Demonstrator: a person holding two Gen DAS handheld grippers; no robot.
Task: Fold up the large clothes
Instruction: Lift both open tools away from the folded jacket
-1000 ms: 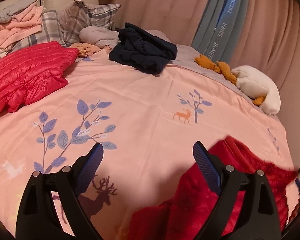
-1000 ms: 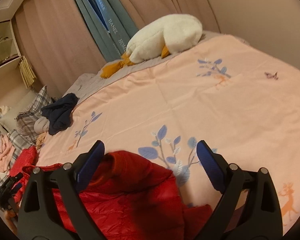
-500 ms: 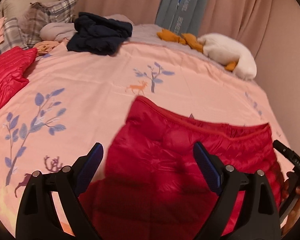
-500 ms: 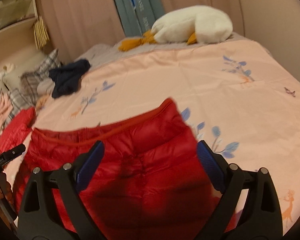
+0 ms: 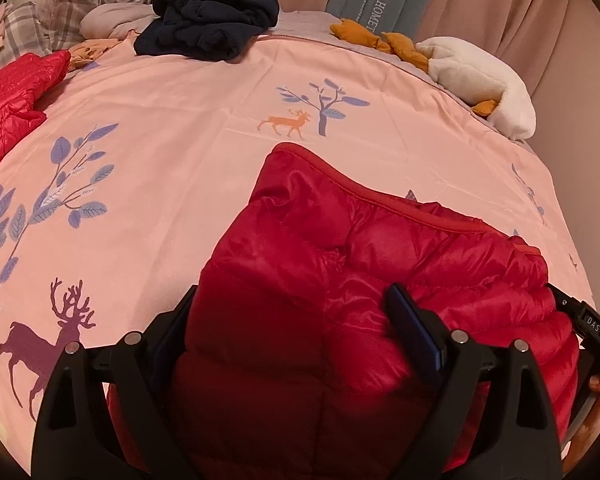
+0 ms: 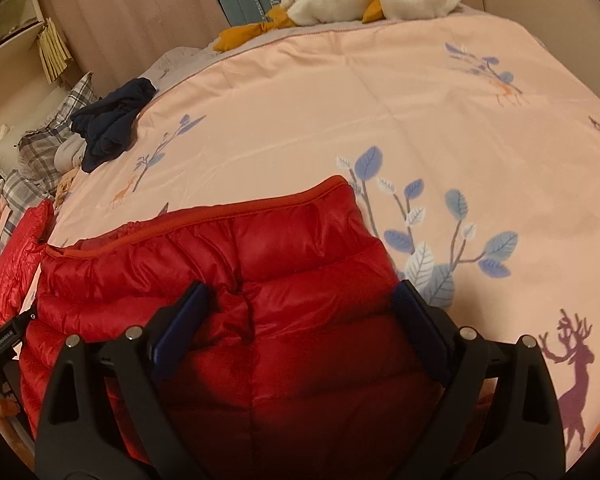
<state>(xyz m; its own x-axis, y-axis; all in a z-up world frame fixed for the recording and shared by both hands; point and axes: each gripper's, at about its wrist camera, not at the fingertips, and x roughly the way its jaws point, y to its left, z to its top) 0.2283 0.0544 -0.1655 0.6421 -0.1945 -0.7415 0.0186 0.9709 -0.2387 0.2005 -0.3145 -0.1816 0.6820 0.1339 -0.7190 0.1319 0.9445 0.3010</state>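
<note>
Bedspread point(image 5: 172, 128) bears red jacket point(image 5: 340, 264) between both tongs.

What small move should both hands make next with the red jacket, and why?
Probably close both grippers on the red jacket. The left gripper and right gripper both stand open with puffy fabric bulging between their fingers, and the jacket lies spread on the bedspread, so a hold seems needed before any fold.

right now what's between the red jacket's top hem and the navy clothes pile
Bare pink bedspread with a deer-and-tree print, between red jacket and navy pile; left wrist view.
</note>
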